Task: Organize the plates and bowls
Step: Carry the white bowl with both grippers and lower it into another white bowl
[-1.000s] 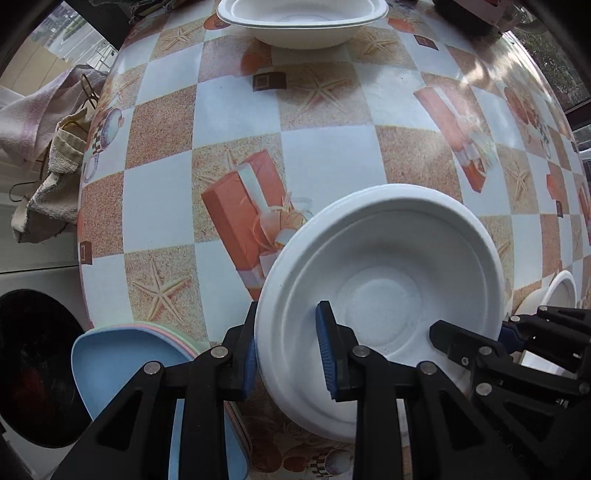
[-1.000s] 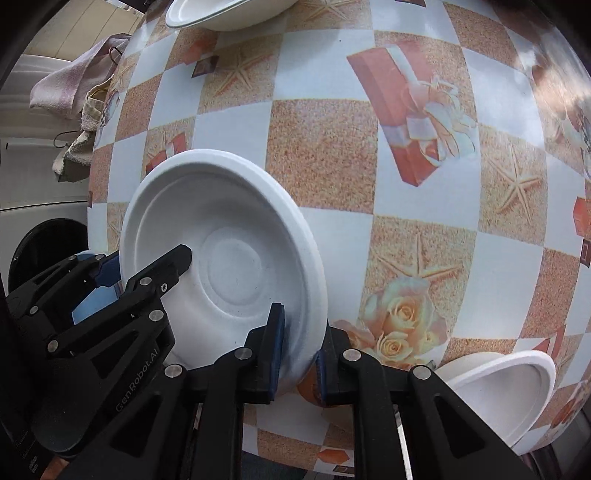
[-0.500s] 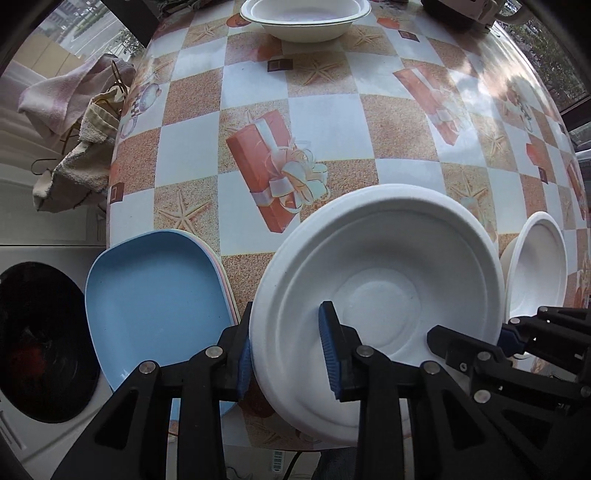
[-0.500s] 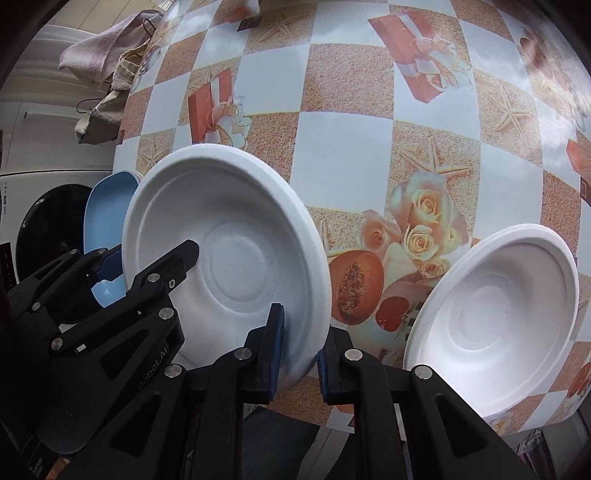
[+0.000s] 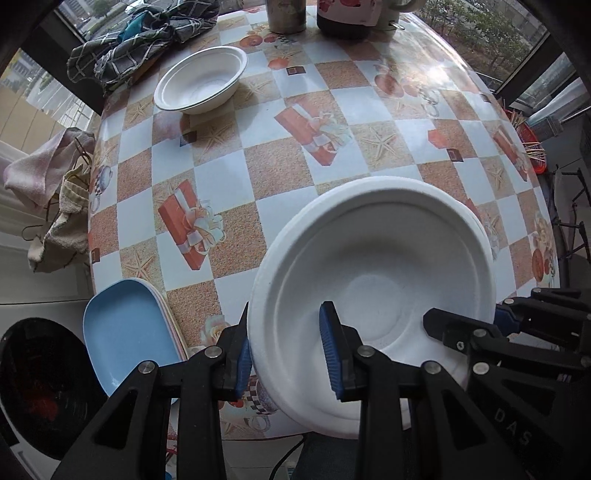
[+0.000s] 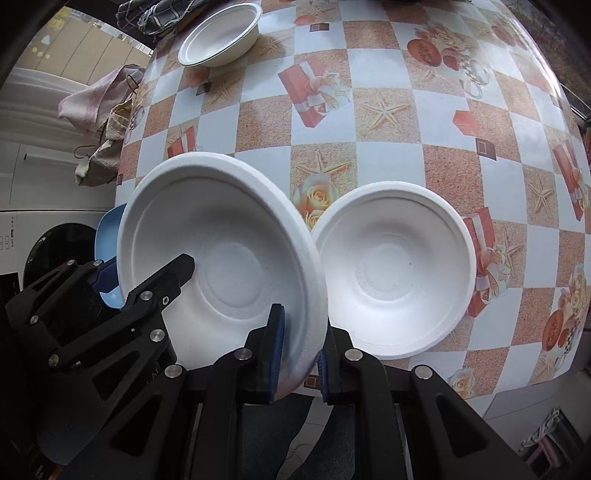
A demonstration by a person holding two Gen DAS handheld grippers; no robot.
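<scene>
A white paper bowl (image 5: pixel 373 280) (image 6: pixel 221 258) hangs tilted above the near edge of the checked table (image 5: pixel 280 166). My left gripper (image 5: pixel 286 350) is shut on its left rim, one pad outside and one inside. My right gripper (image 6: pixel 299 350) is shut on the opposite rim. A second white bowl (image 6: pixel 395 269) sits on the table just right of the held one. A third white bowl (image 5: pixel 201 79) (image 6: pixel 221 35) stands at the far left of the table. A stack of plates with a blue one on top (image 5: pixel 125 332) lies at the near left edge.
A dark checked cloth (image 5: pixel 136 40) and jars (image 5: pixel 286 14) stand at the table's far edge. Towels (image 5: pixel 48 192) hang off to the left, above a washing machine door (image 5: pixel 33 369). The floor shows below the near table edge.
Both grippers have risen with the white bowl between them, so the table looks farther away. The second white bowl and the far edge of the table have come into view.
</scene>
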